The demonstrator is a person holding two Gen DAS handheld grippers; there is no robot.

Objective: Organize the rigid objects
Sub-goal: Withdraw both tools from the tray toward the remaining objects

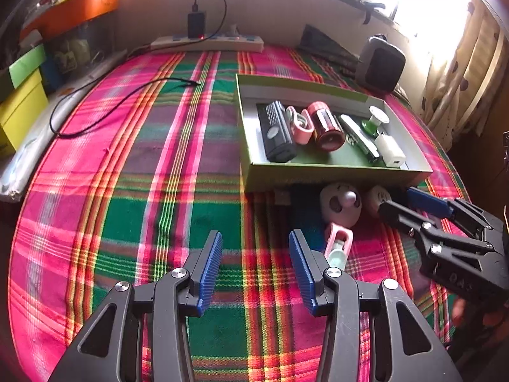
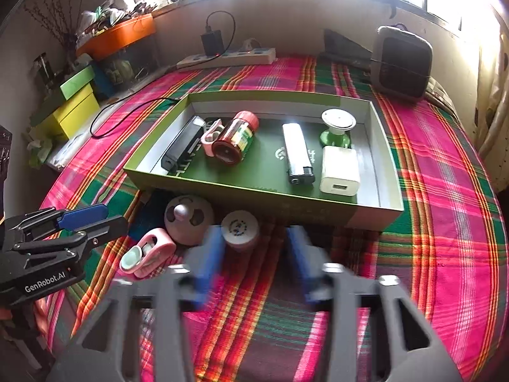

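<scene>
The plaid bench [image 2: 445, 222] carries a green tray [image 2: 222, 187] holding a black case [image 2: 181, 146], brown jar [image 2: 235, 140], lighter [image 2: 297, 152] and white charger [image 2: 338, 168]. Just before the tray's near wall sit a round fan [image 2: 187, 219], white puck [image 2: 240, 229] and pink clip [image 2: 149, 253]. Right tongs [image 2: 254, 254] gape near the puck; left tongs [image 1: 254, 254] gape, empty

A shallow green box [image 2: 222, 187] is seen on the plaid cloth. Inside, from left: a black case [image 2: 181, 146] lies flat, a pink clip [image 2: 210, 138] is tucked against a red-capped jar [image 2: 235, 140] tipped on its side, then a lighter [image 2: 297, 154], a white charger [image 2: 339, 170] and a green-based stand [image 2: 337, 124] upright. Outside, just before the box's front wall, a round ball-shaped toy [image 2: 187, 219], a white tub [image 2: 240, 229] and a second pink clip [image 2: 149, 251] are left on the cloth.
</scene>
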